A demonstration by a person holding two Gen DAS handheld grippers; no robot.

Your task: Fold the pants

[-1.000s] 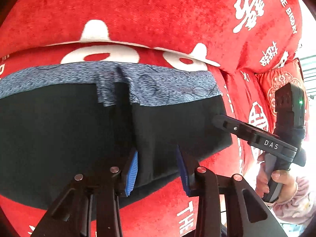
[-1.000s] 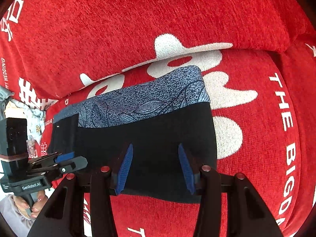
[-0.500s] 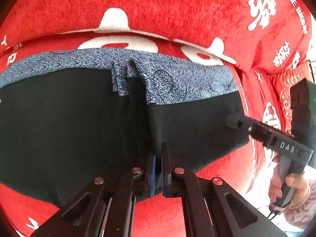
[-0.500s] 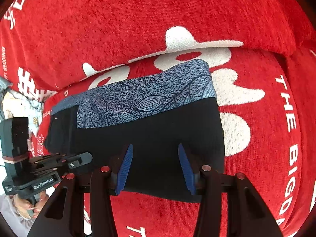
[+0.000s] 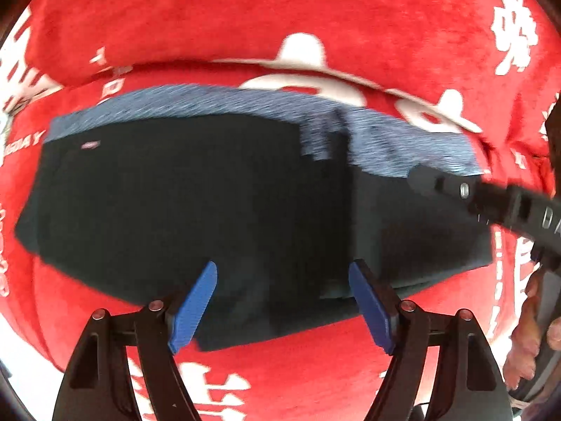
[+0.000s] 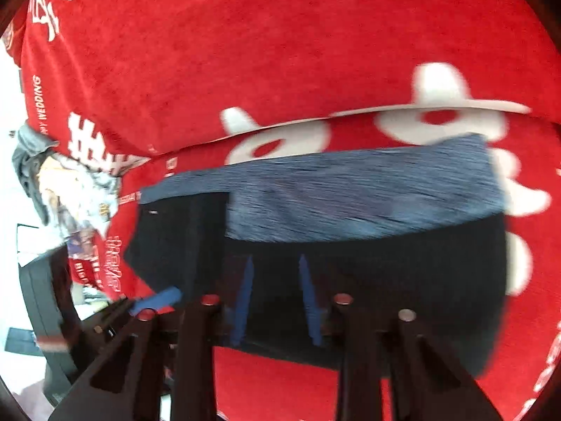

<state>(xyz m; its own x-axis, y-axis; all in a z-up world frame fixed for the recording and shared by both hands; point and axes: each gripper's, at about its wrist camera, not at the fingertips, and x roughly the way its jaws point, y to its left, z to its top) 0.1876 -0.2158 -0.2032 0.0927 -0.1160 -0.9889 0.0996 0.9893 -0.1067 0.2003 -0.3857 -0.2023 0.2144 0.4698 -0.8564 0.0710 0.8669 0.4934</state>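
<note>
Half a second ago the left hand-held gripper (image 5: 282, 303) was pinched shut on the near edge of the pants (image 5: 210, 203); now its blue pads (image 5: 193, 310) stand wide apart, holding nothing, and it has slid left along the hem. The right hand-held gripper (image 6: 275, 300) has swung across too, and its pads have drawn closer together, though a clear gap remains between them; both views are smeared with motion, so I can't say whether its tips touch the cloth.

The pants lie folded flat on the red sofa (image 5: 280, 10), black fabric toward the near edge and a blue-grey patterned band (image 6: 368, 203) along the far edge, just short of the crease where seat meets backrest. A narrow dark fold runs across the patterned band. In the left view the right hand-held gripper reaches in from the right over the corner of the pants. A heap of pale clothes (image 6: 63, 189) sits beyond the sofa's left end.
</note>
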